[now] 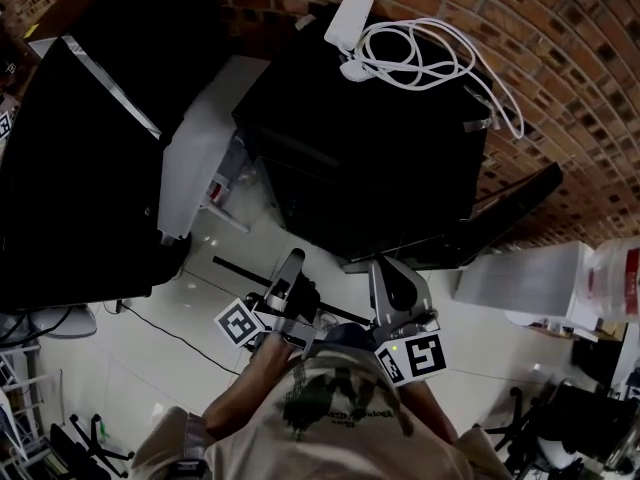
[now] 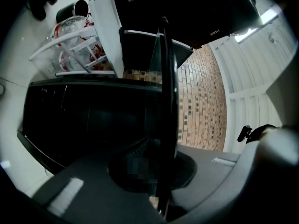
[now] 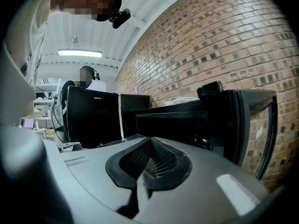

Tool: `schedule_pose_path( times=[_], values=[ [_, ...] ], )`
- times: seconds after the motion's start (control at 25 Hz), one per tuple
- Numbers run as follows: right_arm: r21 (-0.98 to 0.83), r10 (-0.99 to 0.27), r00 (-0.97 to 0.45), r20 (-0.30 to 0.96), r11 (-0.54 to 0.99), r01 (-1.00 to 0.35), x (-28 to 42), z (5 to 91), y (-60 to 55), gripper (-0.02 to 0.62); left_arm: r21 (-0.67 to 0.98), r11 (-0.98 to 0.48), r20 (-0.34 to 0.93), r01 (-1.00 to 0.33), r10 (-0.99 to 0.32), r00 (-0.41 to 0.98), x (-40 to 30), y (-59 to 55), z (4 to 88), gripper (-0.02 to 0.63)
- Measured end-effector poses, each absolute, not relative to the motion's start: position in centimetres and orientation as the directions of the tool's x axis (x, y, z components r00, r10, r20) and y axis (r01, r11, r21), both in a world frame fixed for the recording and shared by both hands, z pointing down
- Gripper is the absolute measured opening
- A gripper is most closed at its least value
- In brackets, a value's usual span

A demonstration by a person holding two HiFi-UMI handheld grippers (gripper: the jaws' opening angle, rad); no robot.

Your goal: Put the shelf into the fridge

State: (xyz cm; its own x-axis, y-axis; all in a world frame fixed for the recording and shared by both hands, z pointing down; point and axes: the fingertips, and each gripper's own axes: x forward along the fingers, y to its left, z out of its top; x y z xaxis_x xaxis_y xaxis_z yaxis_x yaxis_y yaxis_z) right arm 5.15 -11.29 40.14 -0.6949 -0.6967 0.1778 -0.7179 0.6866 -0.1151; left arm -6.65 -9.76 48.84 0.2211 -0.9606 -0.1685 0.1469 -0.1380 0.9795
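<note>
The shelf (image 1: 235,269) is a thin dark panel seen edge-on, low in front of the black fridge (image 1: 380,138). My left gripper (image 1: 290,268) is shut on it. In the left gripper view the shelf's edge (image 2: 166,101) stands upright between the pads of the left gripper (image 2: 161,190), in line with the dark fridge opening (image 2: 93,120). The fridge door (image 1: 200,138) hangs open to the left, its white inside showing. My right gripper (image 1: 385,268) points at the fridge beside the shelf. In its own view the right gripper (image 3: 145,167) is shut with nothing between its pads.
A white adapter with a coiled cable (image 1: 400,48) lies on the fridge top. The door rack holds red-and-white bottles (image 2: 70,36). A black flap (image 1: 500,218) juts out at the right, beside a white box (image 1: 530,278). A brick wall (image 1: 560,58) runs behind.
</note>
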Motion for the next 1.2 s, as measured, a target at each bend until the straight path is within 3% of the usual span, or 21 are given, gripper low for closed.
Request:
schedule_pose_path(
  times=[1.2],
  values=[
    [-0.120,-0.729,-0.658,0.189,0.648,-0.752,3.2,40.8,-12.2,0.000,0.979,-0.117,-0.165,0.165,-0.934,0.317,-7.3,-12.2,50.3,0.012]
  ],
)
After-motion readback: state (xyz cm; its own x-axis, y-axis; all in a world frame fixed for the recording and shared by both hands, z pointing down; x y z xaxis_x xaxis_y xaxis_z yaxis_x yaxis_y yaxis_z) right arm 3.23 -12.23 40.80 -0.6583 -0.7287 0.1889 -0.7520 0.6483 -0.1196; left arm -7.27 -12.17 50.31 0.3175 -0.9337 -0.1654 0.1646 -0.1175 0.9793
